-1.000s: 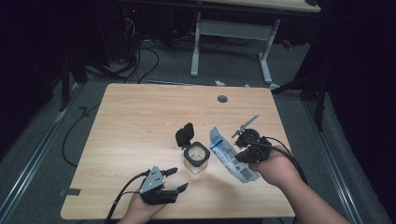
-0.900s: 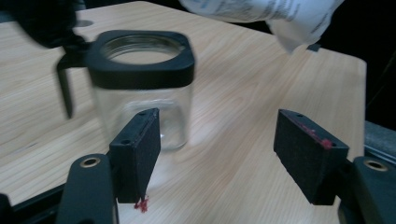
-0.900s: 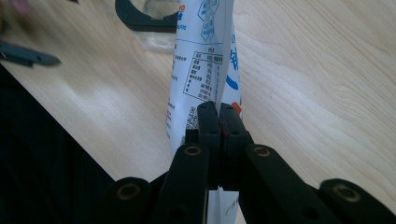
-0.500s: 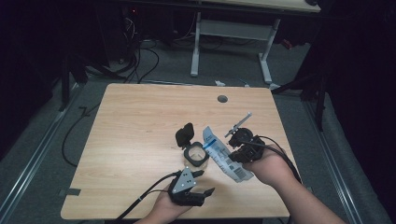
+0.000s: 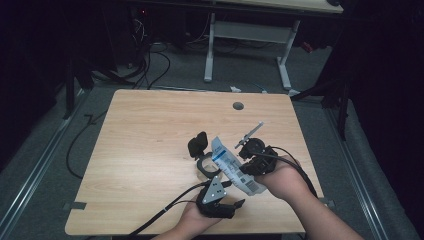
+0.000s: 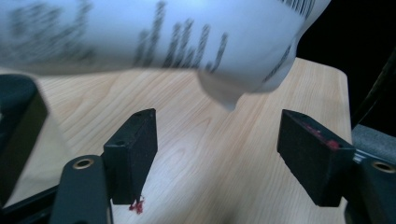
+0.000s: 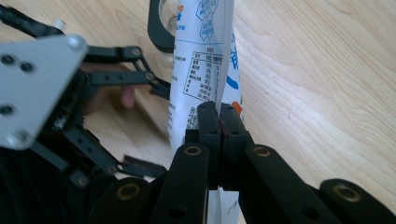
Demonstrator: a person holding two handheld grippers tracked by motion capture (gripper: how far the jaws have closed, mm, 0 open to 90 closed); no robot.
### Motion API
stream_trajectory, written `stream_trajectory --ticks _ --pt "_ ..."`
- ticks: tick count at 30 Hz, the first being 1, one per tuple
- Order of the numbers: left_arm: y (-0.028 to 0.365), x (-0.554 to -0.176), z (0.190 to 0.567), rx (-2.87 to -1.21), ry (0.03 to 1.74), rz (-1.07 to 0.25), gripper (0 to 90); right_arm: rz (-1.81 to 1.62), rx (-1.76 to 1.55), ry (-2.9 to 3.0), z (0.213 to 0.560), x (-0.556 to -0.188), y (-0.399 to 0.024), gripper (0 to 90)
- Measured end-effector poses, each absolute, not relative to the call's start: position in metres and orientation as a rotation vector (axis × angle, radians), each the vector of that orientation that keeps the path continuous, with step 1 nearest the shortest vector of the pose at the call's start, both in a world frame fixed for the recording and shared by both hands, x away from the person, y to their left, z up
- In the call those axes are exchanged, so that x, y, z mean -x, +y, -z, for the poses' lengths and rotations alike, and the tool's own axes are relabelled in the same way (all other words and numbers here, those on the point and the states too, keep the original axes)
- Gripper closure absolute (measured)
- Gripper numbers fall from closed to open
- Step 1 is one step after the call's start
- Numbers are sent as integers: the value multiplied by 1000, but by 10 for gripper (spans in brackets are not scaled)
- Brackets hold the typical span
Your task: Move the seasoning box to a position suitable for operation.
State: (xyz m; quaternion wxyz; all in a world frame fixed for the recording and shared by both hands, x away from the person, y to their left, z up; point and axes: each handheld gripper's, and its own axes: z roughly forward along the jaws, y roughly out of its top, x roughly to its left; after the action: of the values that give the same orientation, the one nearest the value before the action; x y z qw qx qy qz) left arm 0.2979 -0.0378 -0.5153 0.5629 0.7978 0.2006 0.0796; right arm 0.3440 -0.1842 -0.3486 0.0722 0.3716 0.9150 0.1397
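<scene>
In the high view, the right tool [image 5: 250, 159] sits right of the frame's centre, and its jaws are clamped on a white printed pouch [image 5: 231, 164] that slants from the middle of the frame down toward the lower right. The right gripper view shows the two black jaws pressed together on the pouch's [image 7: 205, 70] flat edge, the bag standing upright in the middle of that frame.

The left tool [image 5: 216, 199] lies at the lower centre of the high view, just below the pouch, with its jaws spread apart and nothing between them. In the left gripper view the pouch's [image 6: 154, 37] blurred printed face hangs across the top of the frame, above the gap between the jaws and not touching them.

A small clear jar [image 5: 206, 165] with a black rim stands just left of the pouch, partly covered by it, and a black lid [image 5: 198, 143] lies just above it. A thin grey stick [image 5: 250, 134] pokes up toward the upper right behind the right tool.

The counter [image 5: 145, 130] is bare across the left half and the top of the frame, with a round hole [image 5: 238, 106] near its upper edge. Both tools sit close to the lower edge.
</scene>
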Motion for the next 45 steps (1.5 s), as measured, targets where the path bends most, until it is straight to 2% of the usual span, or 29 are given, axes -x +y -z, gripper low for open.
stream_trajectory --ticks 9,18,27,45 --pt "-50 -300 511 -1832 522 -191 267 -433 -1100 2756 349 -345 -176 900" --pt "-49 -296 509 -1838 505 -212 399 -429 -1097 2759 352 -345 -176 900" --pt "-45 -291 505 -1857 482 -238 454 -412 -1089 2763 351 -344 -176 900" --pt "-39 -288 498 -1838 532 -264 470 -408 -1069 2773 345 -349 -167 899"
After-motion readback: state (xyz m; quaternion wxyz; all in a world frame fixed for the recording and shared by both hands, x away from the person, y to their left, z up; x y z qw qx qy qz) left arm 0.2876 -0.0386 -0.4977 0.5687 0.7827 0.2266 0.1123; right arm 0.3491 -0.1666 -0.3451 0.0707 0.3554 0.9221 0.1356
